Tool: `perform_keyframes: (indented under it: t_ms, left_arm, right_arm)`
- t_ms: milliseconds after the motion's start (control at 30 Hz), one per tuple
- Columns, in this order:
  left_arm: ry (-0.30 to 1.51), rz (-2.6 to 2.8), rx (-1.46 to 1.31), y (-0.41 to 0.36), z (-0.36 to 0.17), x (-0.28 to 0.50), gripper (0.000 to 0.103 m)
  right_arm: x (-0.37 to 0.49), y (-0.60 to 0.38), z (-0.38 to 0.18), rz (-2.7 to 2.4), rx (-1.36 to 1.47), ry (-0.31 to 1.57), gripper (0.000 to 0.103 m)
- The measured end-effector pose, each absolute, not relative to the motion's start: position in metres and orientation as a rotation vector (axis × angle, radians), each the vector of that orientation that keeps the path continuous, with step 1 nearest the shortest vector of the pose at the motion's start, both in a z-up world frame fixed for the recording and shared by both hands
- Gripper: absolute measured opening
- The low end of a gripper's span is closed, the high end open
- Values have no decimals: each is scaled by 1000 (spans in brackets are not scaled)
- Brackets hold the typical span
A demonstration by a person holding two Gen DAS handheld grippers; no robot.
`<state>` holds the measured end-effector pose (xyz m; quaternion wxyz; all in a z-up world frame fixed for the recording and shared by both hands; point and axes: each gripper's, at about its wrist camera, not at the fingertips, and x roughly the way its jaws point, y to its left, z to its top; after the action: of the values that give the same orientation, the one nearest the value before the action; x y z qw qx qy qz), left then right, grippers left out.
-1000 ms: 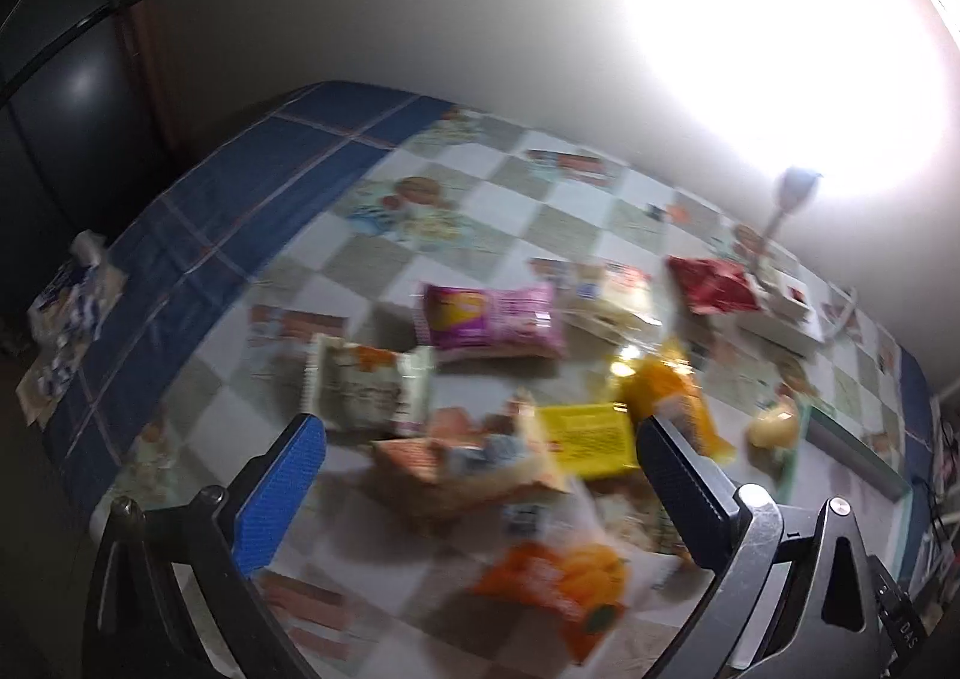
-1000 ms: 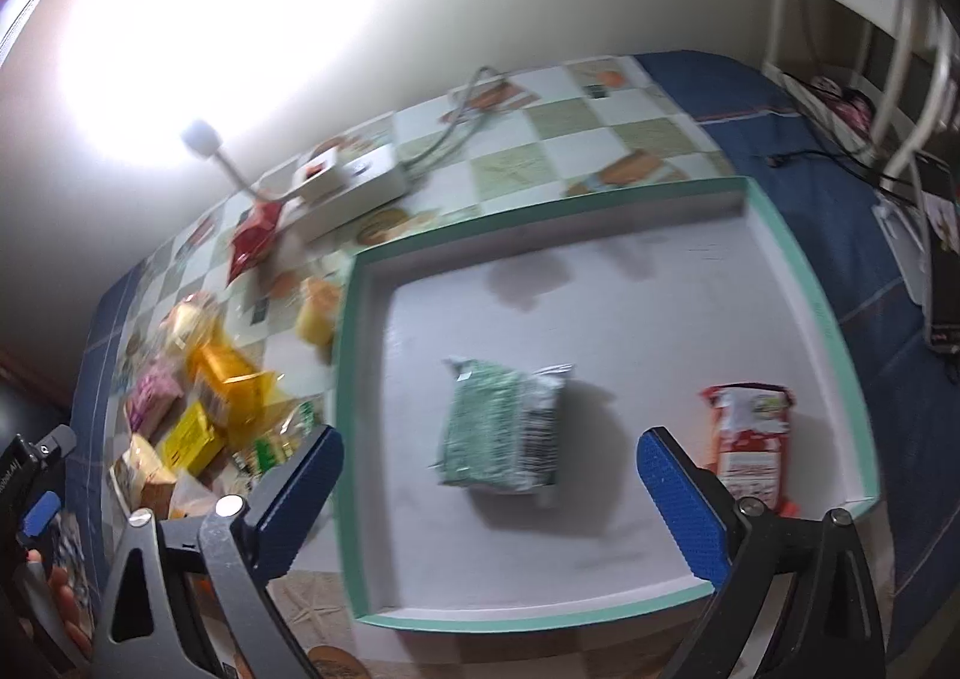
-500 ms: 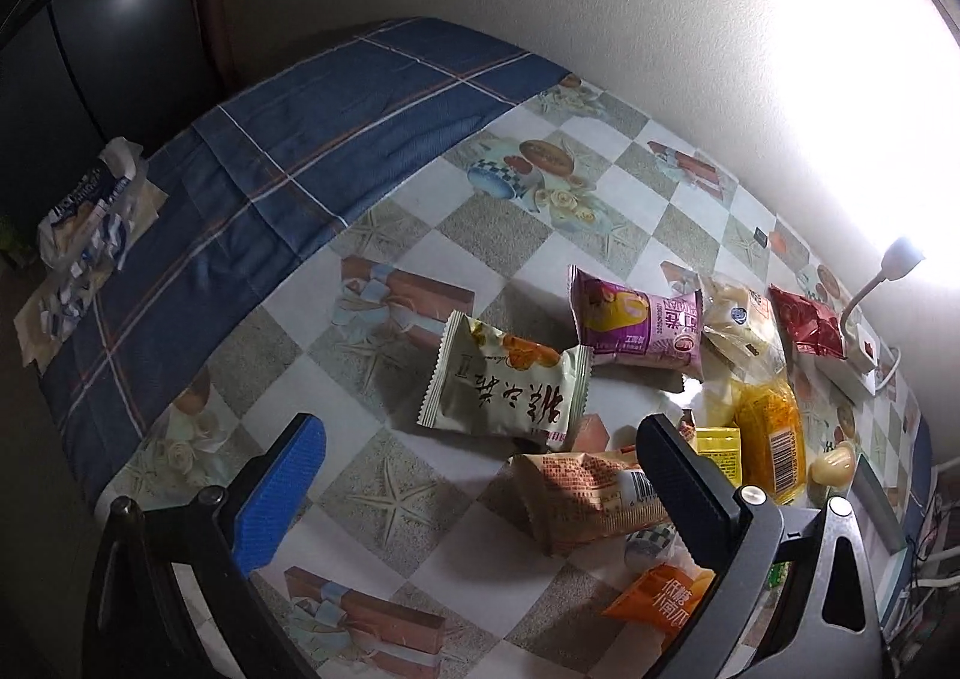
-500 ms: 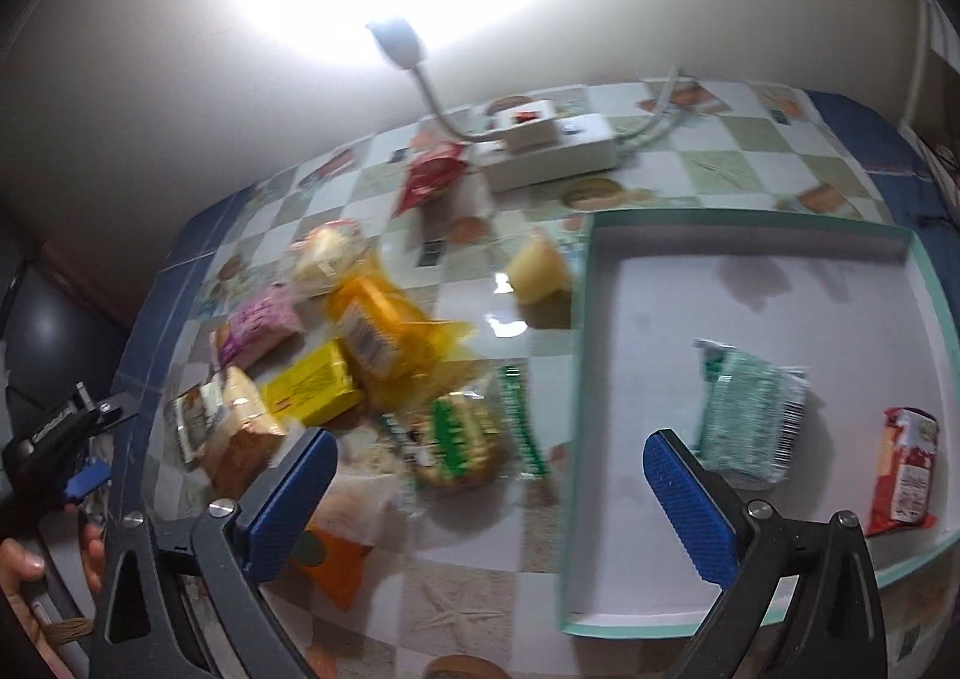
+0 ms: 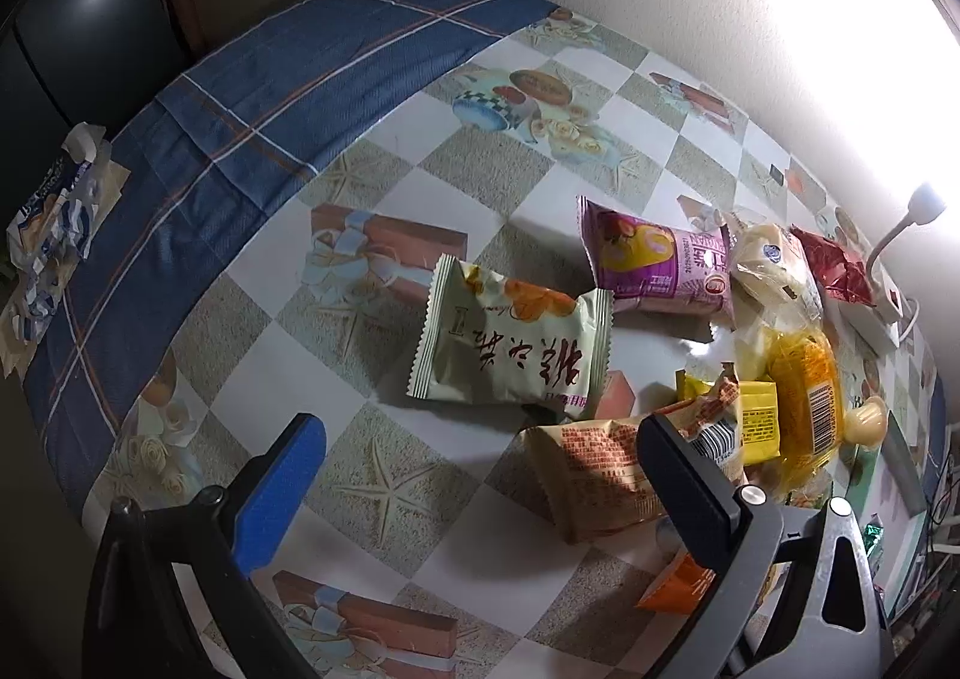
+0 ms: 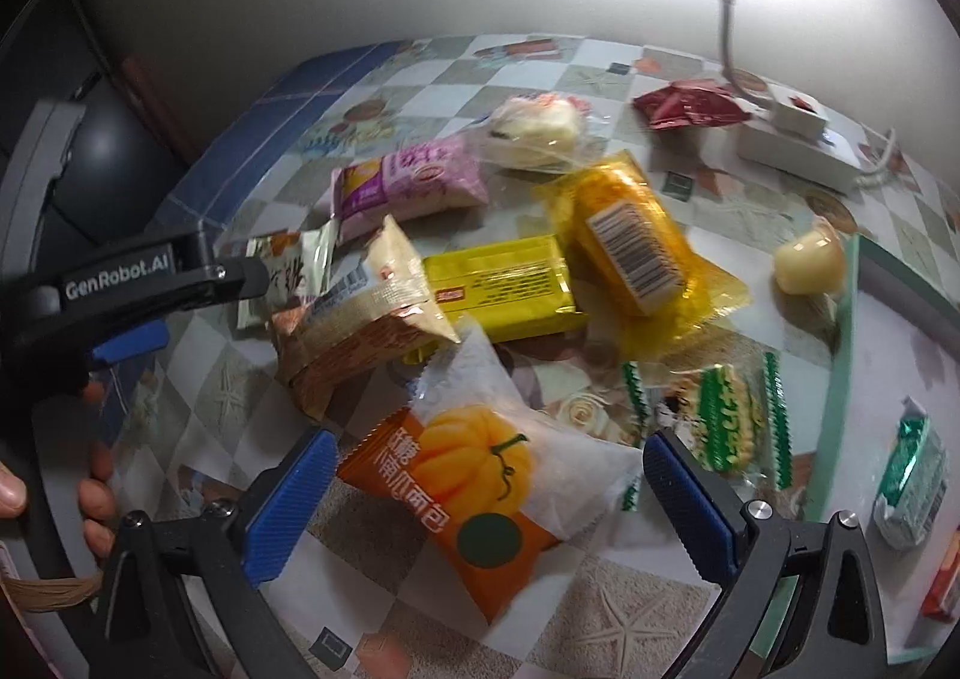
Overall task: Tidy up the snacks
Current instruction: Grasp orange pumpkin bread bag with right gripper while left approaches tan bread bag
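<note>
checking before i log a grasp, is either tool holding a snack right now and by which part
Nothing is held. The left tool and the right tool are both open; the pumpkin bread packet lies on the table between the right tool's fingers, ungripped.

The left gripper [image 5: 480, 475] has black arms, a ribbed blue pad on one finger [image 5: 279, 490] and a silver screw head near each finger's base. The right gripper [image 6: 489, 496] is built alike, with ribbed blue pads on both fingers [image 6: 291, 505]. Seen from the right wrist, the left tool's black body bears white lettering ("GenRobot.AI"), and bare fingertips of a hand [image 6: 96, 505] show beside it.
</note>
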<state>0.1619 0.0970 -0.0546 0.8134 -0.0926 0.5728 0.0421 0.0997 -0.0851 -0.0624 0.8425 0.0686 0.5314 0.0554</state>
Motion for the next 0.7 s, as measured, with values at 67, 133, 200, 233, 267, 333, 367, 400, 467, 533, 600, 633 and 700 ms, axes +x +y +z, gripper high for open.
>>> perform_keyframes:
  t_ms: [67,133,200,233,267,333,367,400,467,533,600,633,700]
  left_arm:
    - [1223,89,-206,98,-55,162,103]
    - [1223,95,-228,101,-56,162,103]
    - [1221,105,-248,107,-56,162,103]
    - [1220,108,-254,109,-56,162,103]
    - [1221,110,-261,111,-56,162,103]
    - [1225,111,-270,114,-57,162,103]
    - [1227,112,-273,114,-58,163,103]
    - [1229,113,-278,115,-59,163,103]
    - [1228,111,-283,116,-58,162,103]
    - [1223,105,-281,116,-57,162,103]
    - [1222,95,-276,114,-57,162,103]
    - [1221,88,-275,113,-57,162,103]
    - [1220,70,-269,109,-56,163,103]
  right_arm:
    - [104,-78,-66,134,110,1122,103]
    - [109,-73,-68,153,90,1121,103]
    - [114,-67,-71,179,60,1118,103]
    - [115,-65,-73,186,50,1120,103]
    - [118,-64,-77,195,45,1130,103]
    - [120,-64,-82,193,46,1148,103]
    - [120,-65,-84,195,52,1159,103]
    - [120,-67,-86,200,64,1168,103]
    - [118,-70,-87,202,80,1181,103]
    - [114,-73,-88,186,91,1198,103]
    - [109,-78,-88,186,123,1214,103]
    - [106,-79,-88,188,132,1224,103]
    - [100,-80,-87,194,135,1238,103]
